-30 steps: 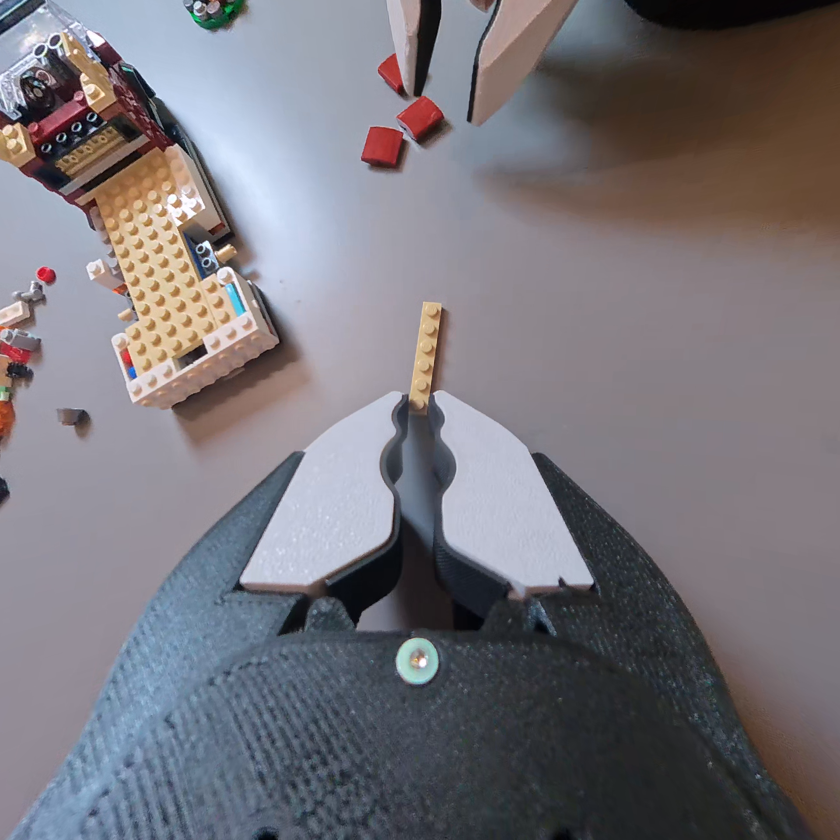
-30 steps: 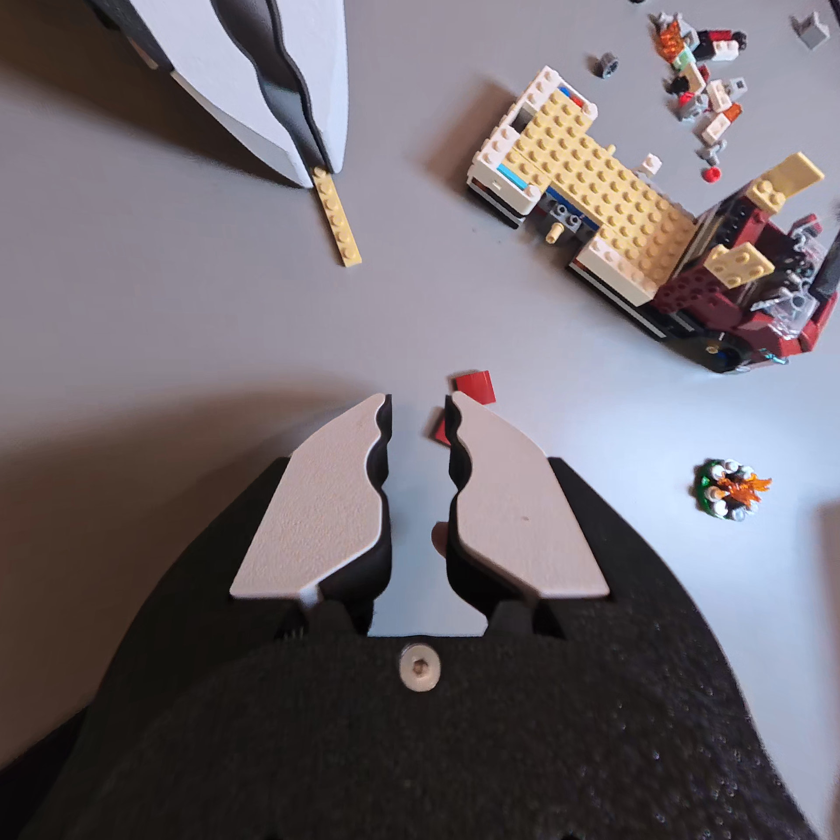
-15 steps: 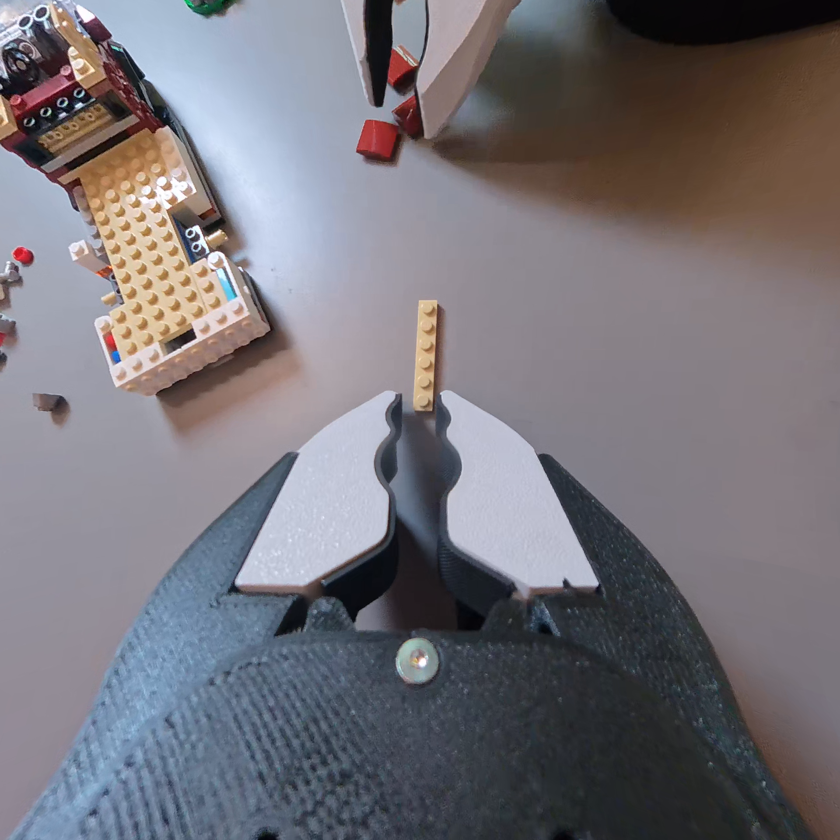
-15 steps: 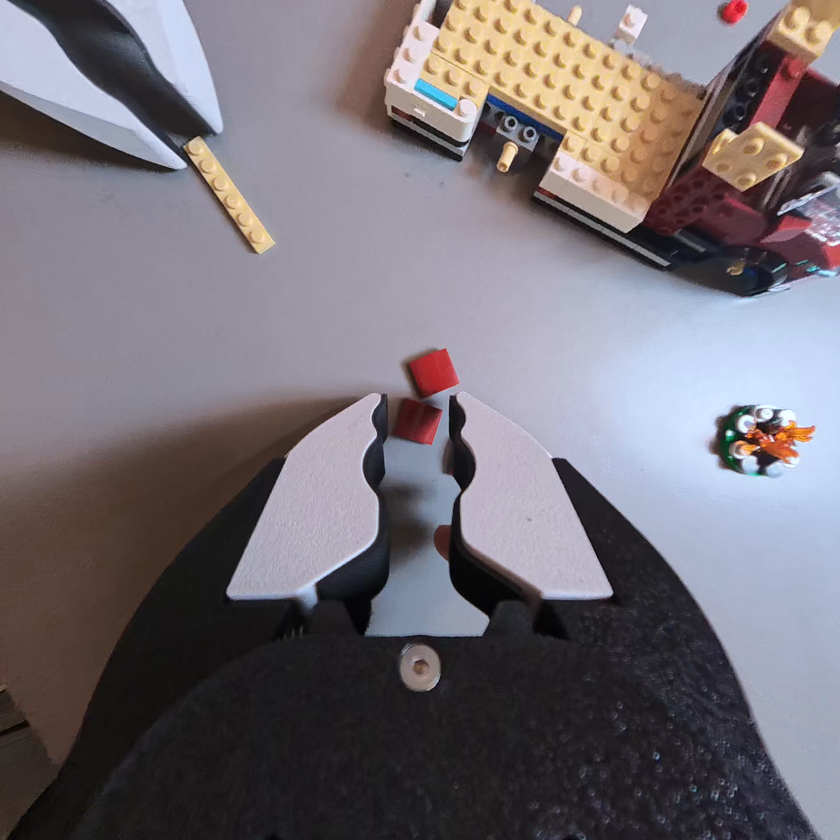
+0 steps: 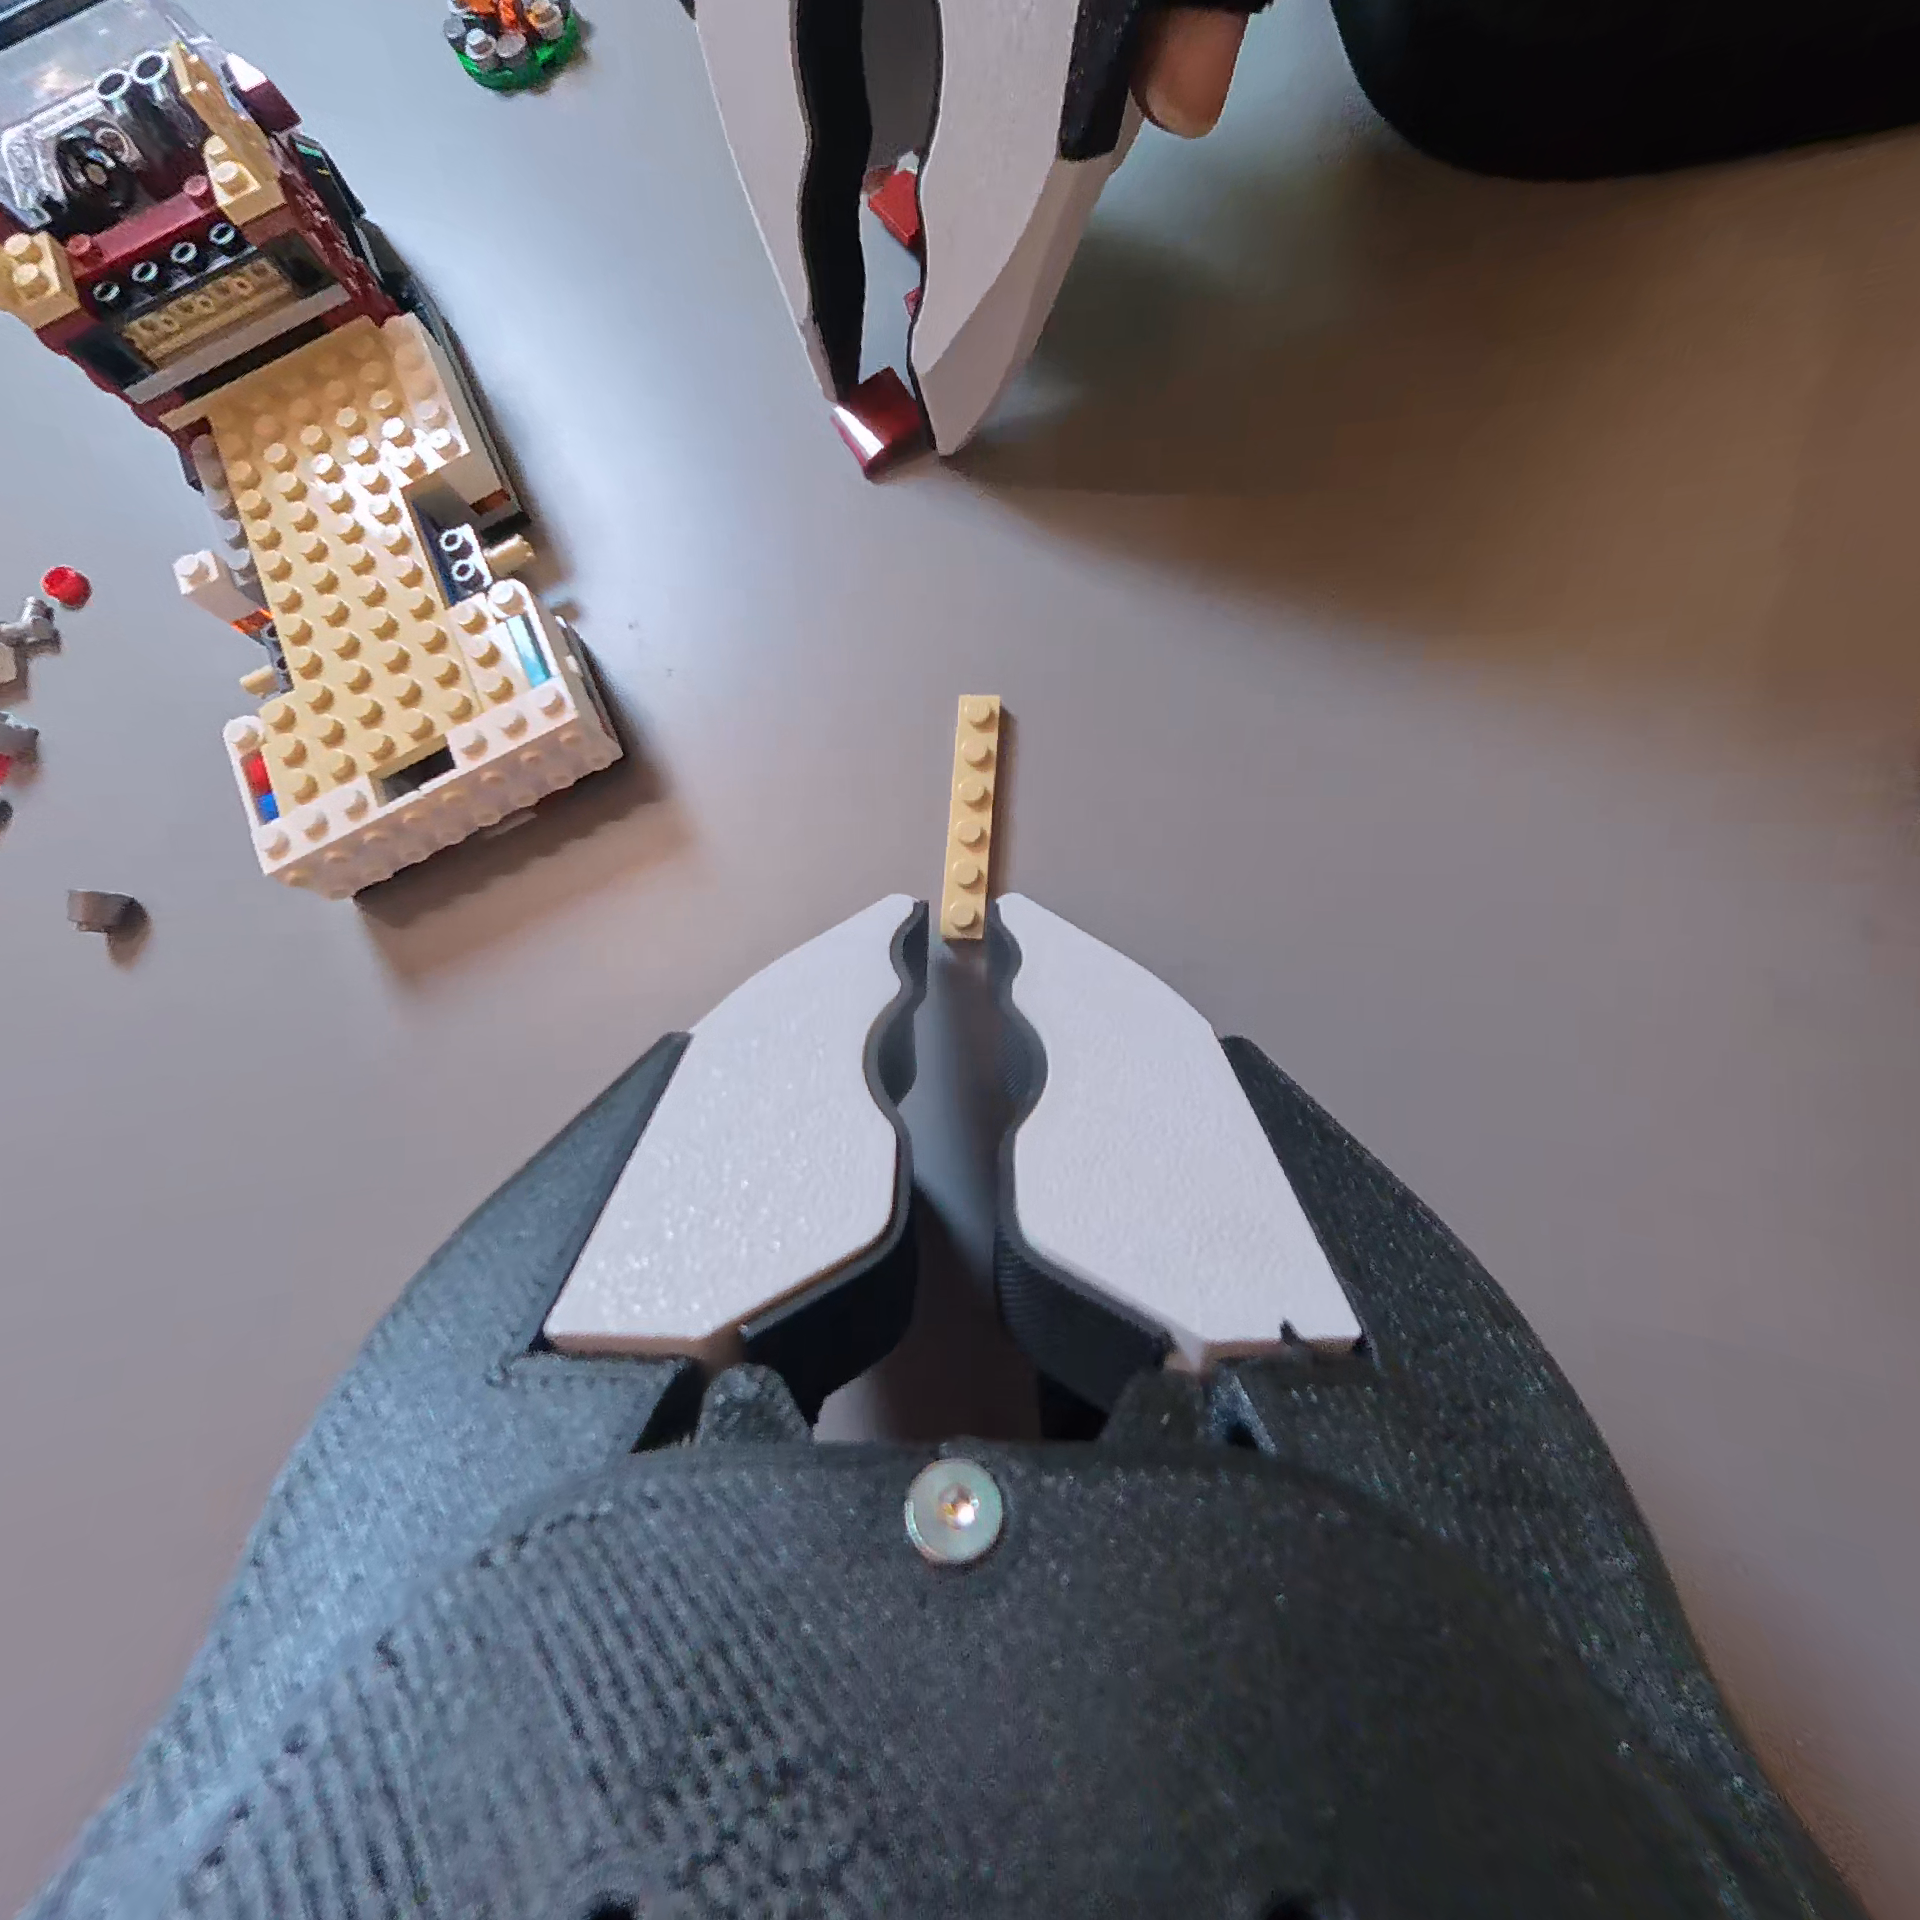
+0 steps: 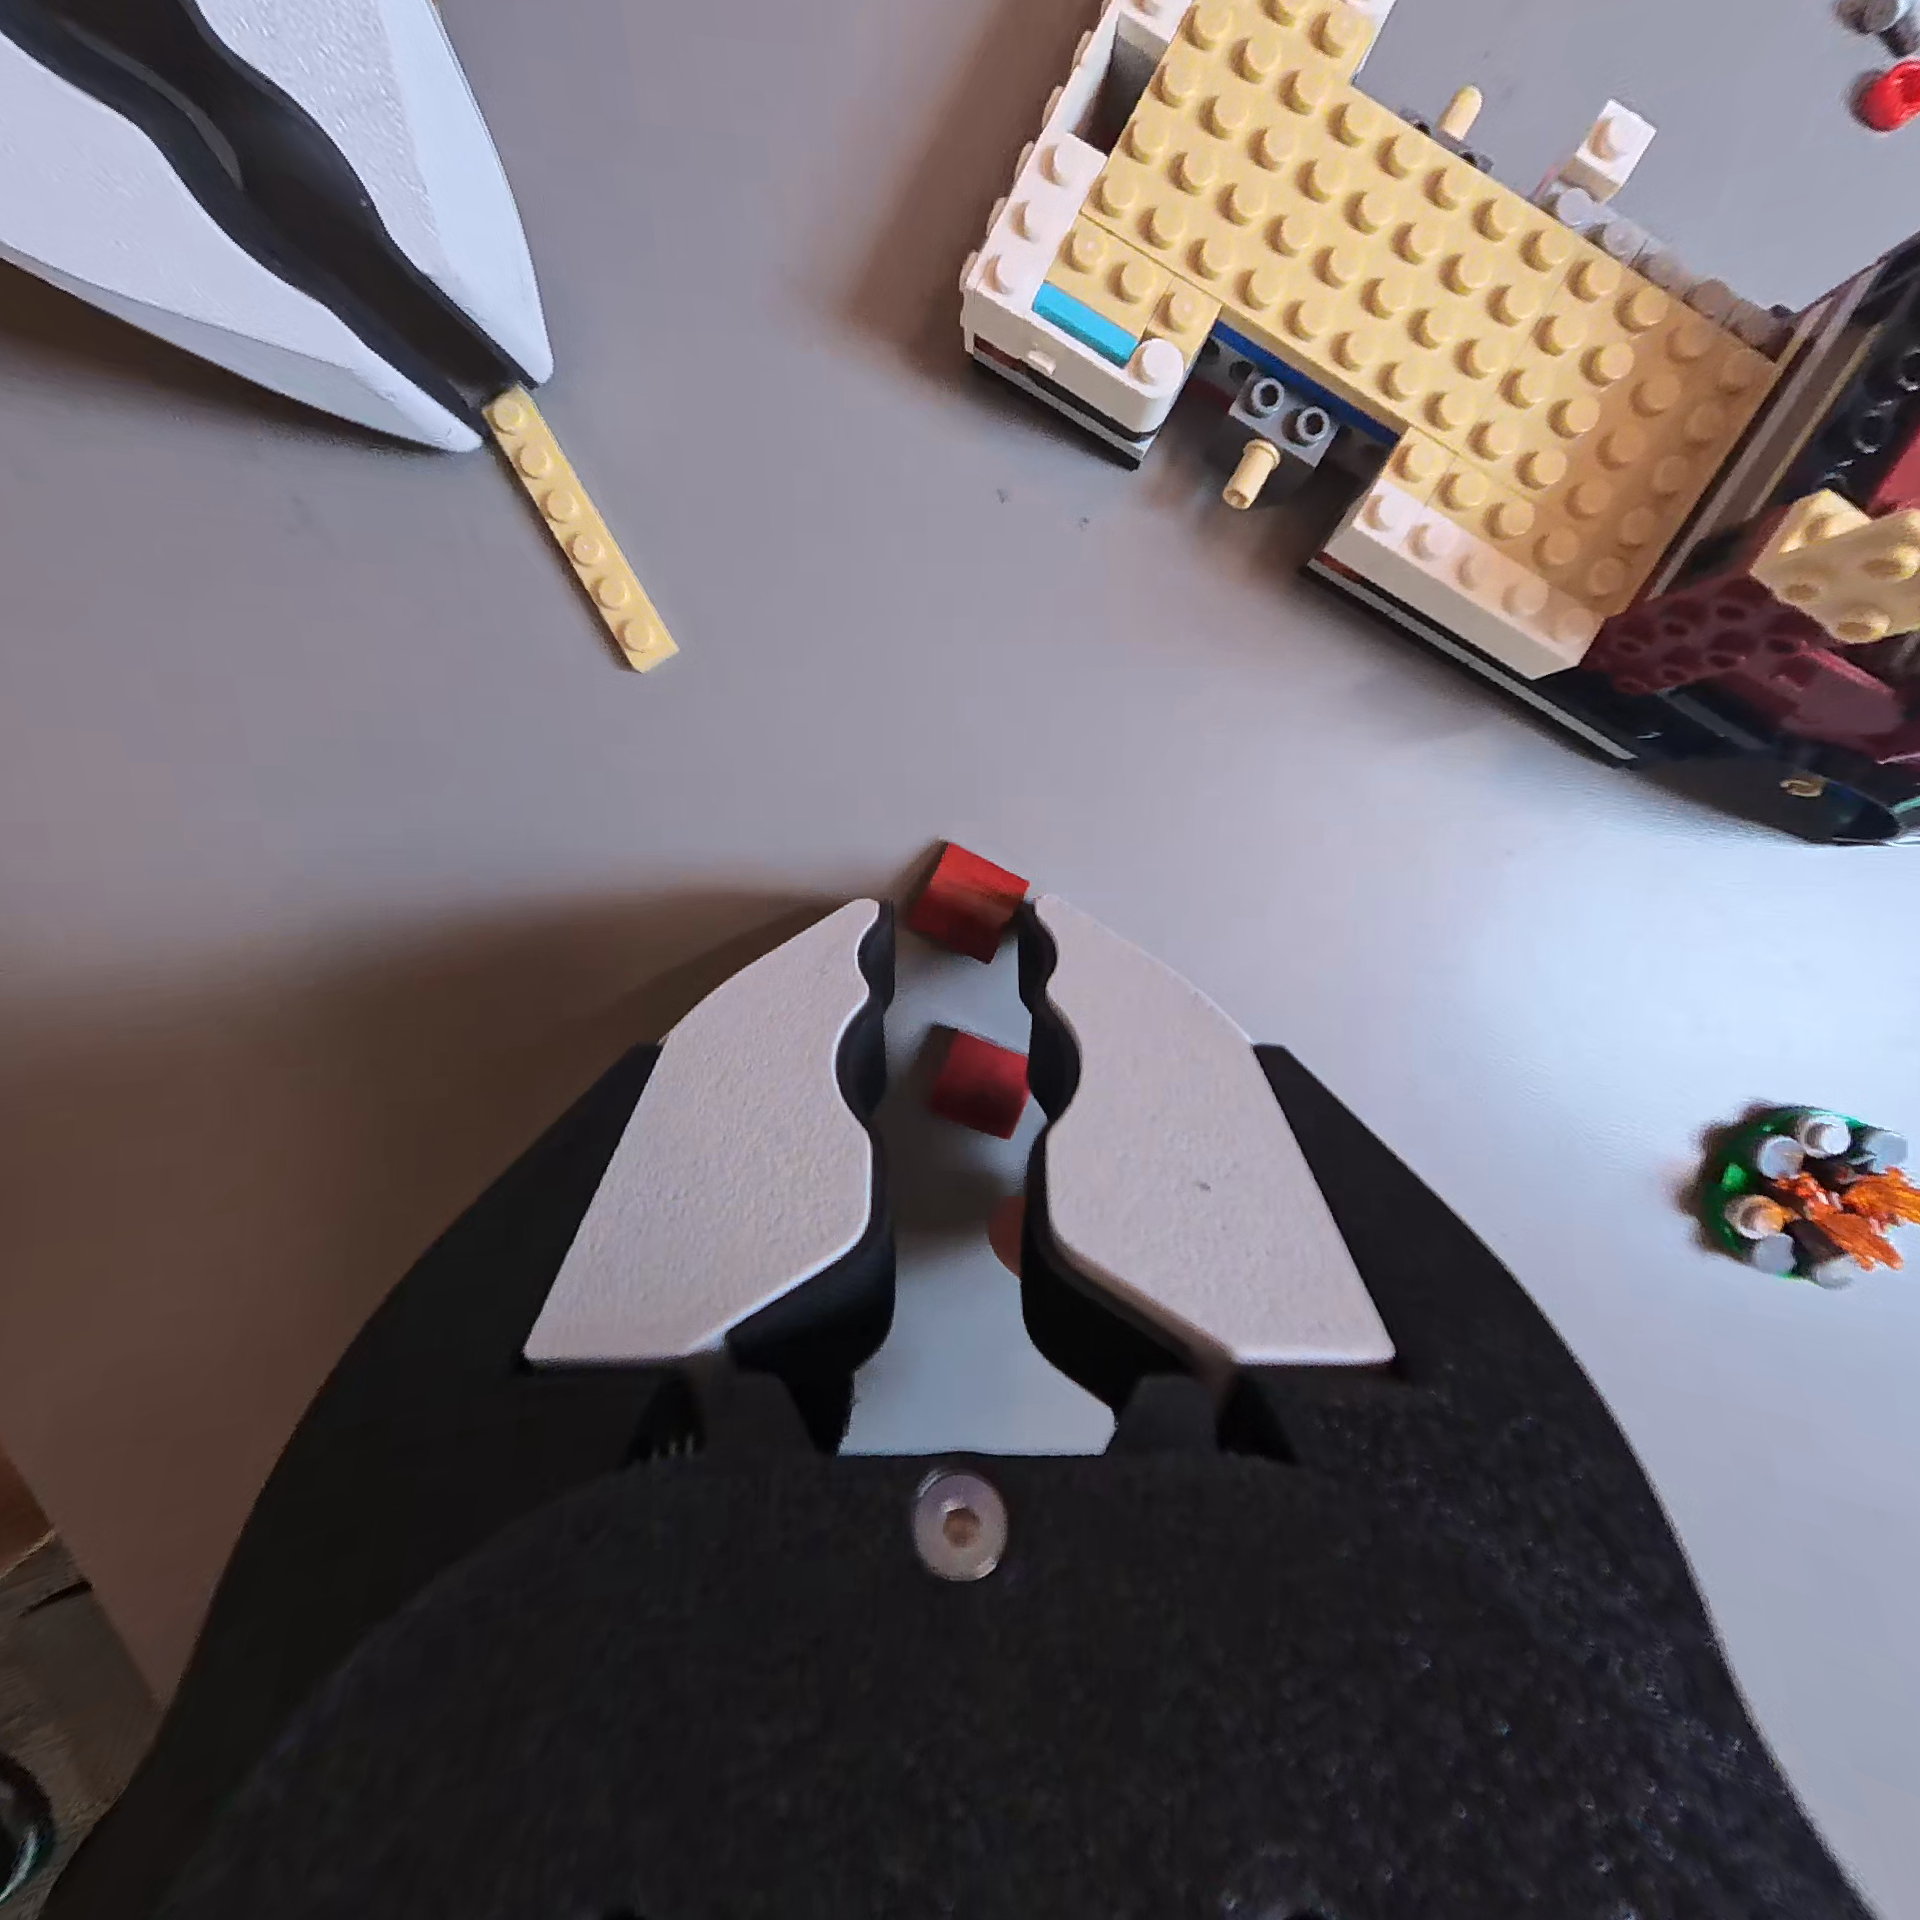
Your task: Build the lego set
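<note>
A tan one-stud-wide plate (image 5: 971,810) lies flat on the grey table (image 5: 1455,831). Its near end sits between the tips of my left gripper (image 5: 961,914), with a thin gap at the left pad, so the jaws are open around it. The plate also shows in the right wrist view (image 6: 577,525) at the left gripper's tips (image 6: 499,400). My right gripper (image 6: 956,914) is open and low on the table. One dark red piece (image 6: 966,904) lies at its tips against the right pad, and a second red piece (image 6: 977,1081) lies deeper between the fingers. Neither is squeezed.
A tan, white and dark red brick model (image 5: 343,582) stands on the left, and shows in the right wrist view (image 6: 1403,312). A green round piece with orange flames (image 6: 1813,1200) lies to the right. Small loose pieces (image 5: 31,623) and a grey piece (image 5: 99,909) lie at the far left. The gap from one gripper's tips to the other's is roughly 11 cm.
My left jaws let go of the tan plate, then narrowed again around its end. My right gripper moved forward over the red pieces, which now lie between its fingers.
</note>
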`<state>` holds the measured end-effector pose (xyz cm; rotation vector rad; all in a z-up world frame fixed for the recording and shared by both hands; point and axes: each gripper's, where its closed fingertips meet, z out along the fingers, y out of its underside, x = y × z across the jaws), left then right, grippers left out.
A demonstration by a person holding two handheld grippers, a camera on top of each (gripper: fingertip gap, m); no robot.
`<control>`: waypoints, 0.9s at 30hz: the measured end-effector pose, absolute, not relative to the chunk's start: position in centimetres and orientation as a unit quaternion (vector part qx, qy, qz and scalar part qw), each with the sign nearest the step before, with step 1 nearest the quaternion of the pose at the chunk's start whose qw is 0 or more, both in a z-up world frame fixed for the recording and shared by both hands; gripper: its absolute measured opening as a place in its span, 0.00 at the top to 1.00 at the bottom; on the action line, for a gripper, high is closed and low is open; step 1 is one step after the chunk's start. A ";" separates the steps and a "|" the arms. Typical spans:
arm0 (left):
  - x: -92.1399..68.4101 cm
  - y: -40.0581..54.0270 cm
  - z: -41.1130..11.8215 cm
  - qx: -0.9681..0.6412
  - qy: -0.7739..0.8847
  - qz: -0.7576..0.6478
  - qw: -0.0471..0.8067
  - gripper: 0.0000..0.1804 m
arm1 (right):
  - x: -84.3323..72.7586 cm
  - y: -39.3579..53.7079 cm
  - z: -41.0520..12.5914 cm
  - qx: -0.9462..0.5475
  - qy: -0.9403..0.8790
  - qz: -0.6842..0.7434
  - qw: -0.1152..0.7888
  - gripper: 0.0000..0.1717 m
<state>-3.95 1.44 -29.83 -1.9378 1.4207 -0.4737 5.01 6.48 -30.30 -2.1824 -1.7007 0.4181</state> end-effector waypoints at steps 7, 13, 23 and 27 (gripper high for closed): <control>-3.8 1.3 -29.8 -0.742 0.547 -0.183 0.342 0.94 | 5.2 6.0 -30.3 -0.774 -0.594 0.146 0.162 0.87; -3.8 1.3 -29.9 -0.740 0.549 -0.181 0.344 0.94 | 4.9 5.8 -30.3 -0.775 -0.588 0.163 0.167 0.87; -3.8 1.3 -29.9 -0.736 0.554 -0.179 0.345 0.94 | 3.6 3.8 -30.2 -0.733 -0.644 0.171 0.134 0.87; -3.8 1.3 -29.9 -0.736 0.554 -0.179 0.346 0.94 | 4.3 1.8 -30.2 -0.707 -0.673 0.180 0.120 0.87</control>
